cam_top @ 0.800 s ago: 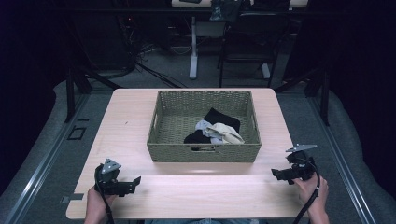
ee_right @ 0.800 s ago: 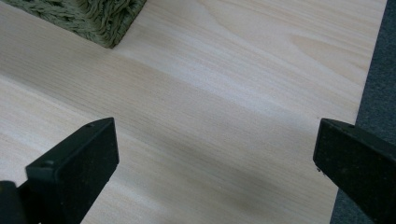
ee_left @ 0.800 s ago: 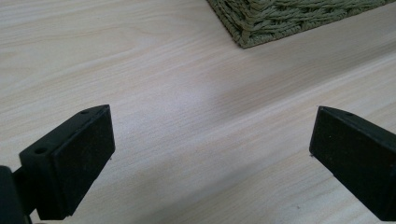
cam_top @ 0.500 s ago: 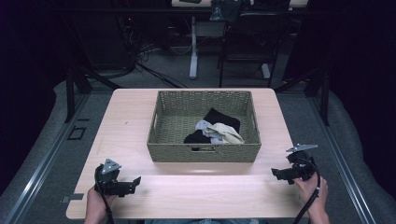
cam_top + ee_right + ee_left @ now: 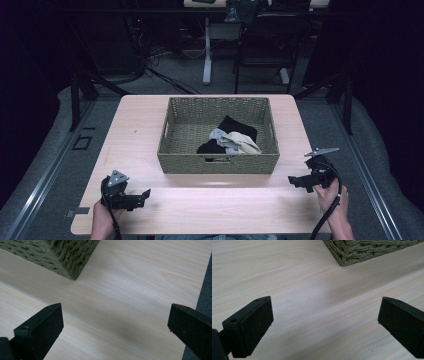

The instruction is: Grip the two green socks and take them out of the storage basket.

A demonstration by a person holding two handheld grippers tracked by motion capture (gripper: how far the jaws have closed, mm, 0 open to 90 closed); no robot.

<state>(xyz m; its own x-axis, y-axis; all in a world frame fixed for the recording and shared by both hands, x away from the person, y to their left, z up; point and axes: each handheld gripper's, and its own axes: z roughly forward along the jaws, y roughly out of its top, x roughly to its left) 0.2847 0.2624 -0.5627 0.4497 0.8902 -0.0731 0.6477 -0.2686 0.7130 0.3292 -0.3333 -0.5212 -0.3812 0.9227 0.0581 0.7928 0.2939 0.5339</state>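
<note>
Hand-held gripper point(image 5: 146, 193) open — basket point(image 5: 218, 163) just beyond

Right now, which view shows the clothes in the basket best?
The high view: it looks down into the woven basket and shows the pile of clothes, black, grey and cream, toward its near right. The left gripper view catches a basket corner, the right gripper view another; the clothes stay hidden there.

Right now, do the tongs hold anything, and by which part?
Nothing is held. The left tongs and right tongs are both open over the bare table, near the basket.
</note>
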